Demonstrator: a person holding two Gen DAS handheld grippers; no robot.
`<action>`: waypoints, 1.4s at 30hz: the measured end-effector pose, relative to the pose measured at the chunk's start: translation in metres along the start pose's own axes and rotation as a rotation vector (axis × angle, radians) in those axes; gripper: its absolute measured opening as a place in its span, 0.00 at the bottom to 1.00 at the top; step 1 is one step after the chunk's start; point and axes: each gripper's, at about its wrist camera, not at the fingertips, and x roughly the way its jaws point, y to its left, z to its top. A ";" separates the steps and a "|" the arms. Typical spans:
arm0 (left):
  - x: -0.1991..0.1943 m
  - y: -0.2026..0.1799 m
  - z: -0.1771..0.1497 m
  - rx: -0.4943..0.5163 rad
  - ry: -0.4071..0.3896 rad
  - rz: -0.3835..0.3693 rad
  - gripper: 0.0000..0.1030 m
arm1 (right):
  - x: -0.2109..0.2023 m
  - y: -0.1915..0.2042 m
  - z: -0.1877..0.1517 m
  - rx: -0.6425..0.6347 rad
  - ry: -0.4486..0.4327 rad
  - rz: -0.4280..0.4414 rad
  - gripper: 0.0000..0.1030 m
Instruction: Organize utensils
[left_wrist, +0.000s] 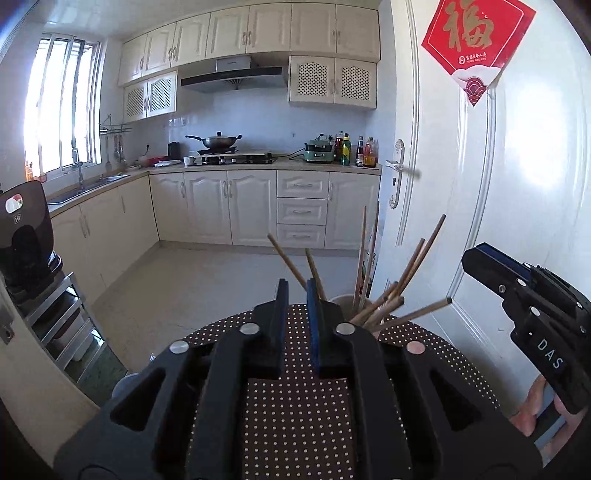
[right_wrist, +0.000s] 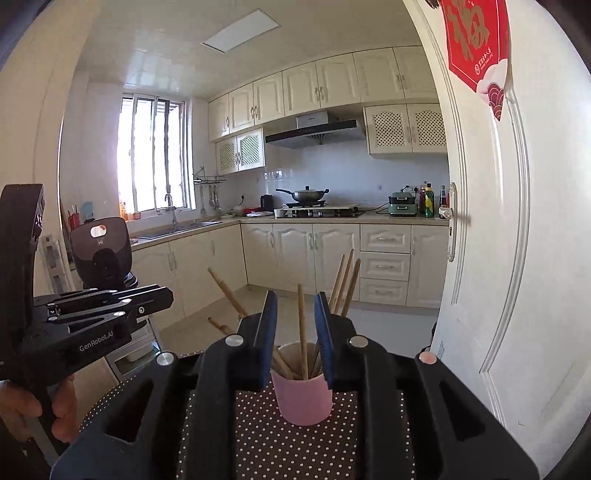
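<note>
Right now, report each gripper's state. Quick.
Left gripper: open, narrow gap, holding nothing, beside the chopsticks.
Right gripper: open, holding nothing, facing the pink cup.

Polka-dot tablecloth (right_wrist: 295, 443), wok (left_wrist: 216, 141) on stove, red door decoration (left_wrist: 476, 44), sauce bottles (left_wrist: 354, 149)

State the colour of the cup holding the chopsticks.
Pink cup, clearest in the right wrist view.

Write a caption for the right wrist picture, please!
Open right gripper hovering before a pink cup of wooden chopsticks on a dotted brown table.
</note>
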 end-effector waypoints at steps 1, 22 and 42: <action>-0.010 0.001 -0.004 -0.004 -0.010 0.005 0.36 | -0.004 0.002 -0.003 -0.002 0.007 0.003 0.21; -0.168 -0.017 -0.088 0.056 -0.193 0.144 0.81 | -0.120 0.067 -0.056 -0.093 -0.022 0.030 0.80; -0.271 -0.014 -0.127 -0.029 -0.346 0.227 0.90 | -0.206 0.109 -0.071 -0.121 -0.180 -0.051 0.92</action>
